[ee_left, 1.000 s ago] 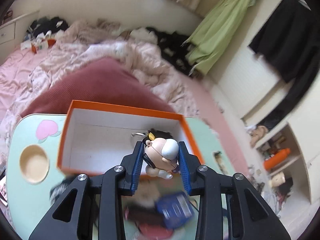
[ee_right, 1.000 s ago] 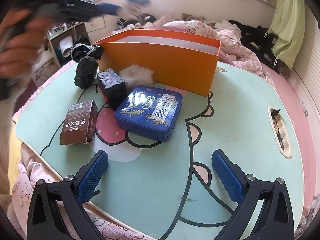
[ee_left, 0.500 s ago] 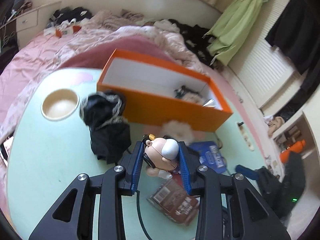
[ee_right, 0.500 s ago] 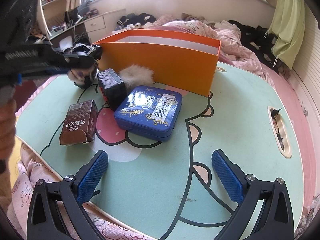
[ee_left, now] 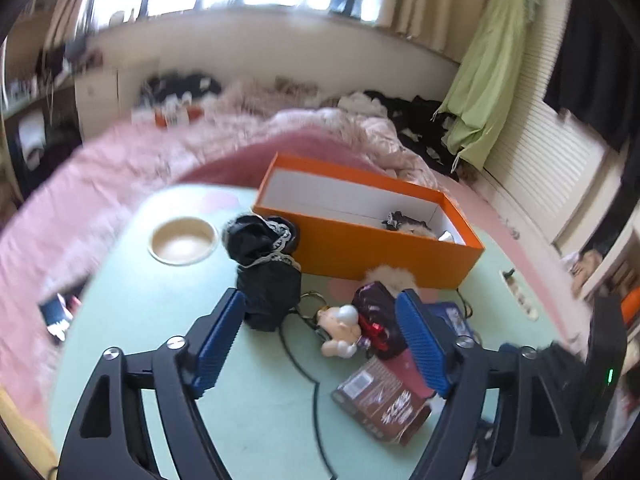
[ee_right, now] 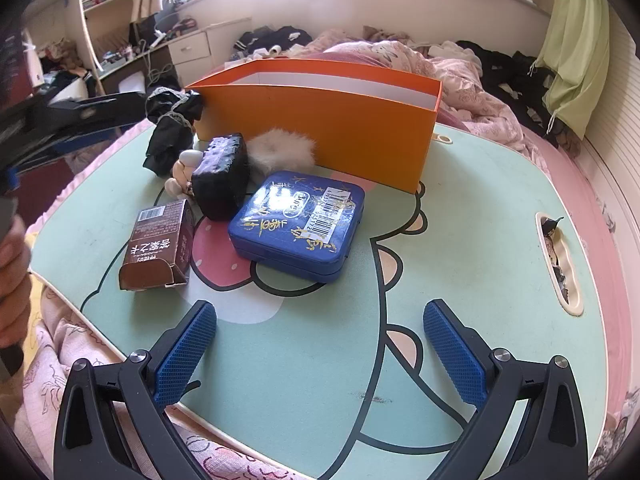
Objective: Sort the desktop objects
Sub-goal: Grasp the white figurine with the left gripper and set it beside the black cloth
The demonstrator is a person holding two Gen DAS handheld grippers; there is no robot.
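My left gripper [ee_left: 320,340] is open and empty above the table. A small doll keychain [ee_left: 340,330] lies on the mint table [ee_left: 160,340] between its fingers, also seen in the right wrist view [ee_right: 182,170]. The orange box [ee_left: 384,248] stands behind, with small items in its right end. A black lacy cloth [ee_left: 266,268], a dark wrapped block [ee_right: 222,176], a white fluffy ball [ee_right: 280,150], a blue tin [ee_right: 298,224] and a brown carton [ee_right: 158,250] lie in front of the box. My right gripper [ee_right: 320,350] is open and empty near the table's front edge.
A round cup recess [ee_left: 182,240] sits at the table's left. A slot with scraps [ee_right: 560,256] is at its right edge. A pink bed [ee_left: 120,168] surrounds the table. The person's hand [ee_right: 12,272] holds the left gripper at the left.
My left gripper has opened and let go of the doll keychain, which now lies on the table by the dark block. The left gripper pulled back. The right gripper has not moved.
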